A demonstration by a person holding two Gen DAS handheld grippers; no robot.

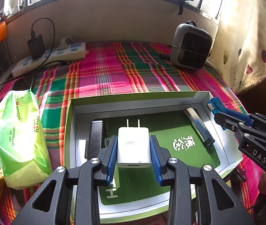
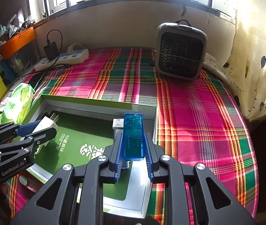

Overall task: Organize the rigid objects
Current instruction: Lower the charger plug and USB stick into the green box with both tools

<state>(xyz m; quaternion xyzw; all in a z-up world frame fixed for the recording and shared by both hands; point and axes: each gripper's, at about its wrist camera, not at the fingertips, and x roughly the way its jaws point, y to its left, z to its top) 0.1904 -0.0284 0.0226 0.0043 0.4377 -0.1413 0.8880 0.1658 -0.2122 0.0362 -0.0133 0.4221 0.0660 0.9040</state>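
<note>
— White charger (image 1: 133, 147): is your left tool (image 1: 133, 156) clamped on it?
— Yes, above the green box (image 1: 204, 96). Your right tool (image 2: 133, 156) grips the blue USB stick (image 2: 133, 136) over its right edge.

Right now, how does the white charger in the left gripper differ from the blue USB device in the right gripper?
The white charger is opaque and blocky with two metal prongs; the blue USB device is translucent, slim, with a flat USB plug. The white charger hangs over the middle of the green box, the blue USB device near its right wall. Both are clamped between closed jaws and lifted, not yet set down.
</note>
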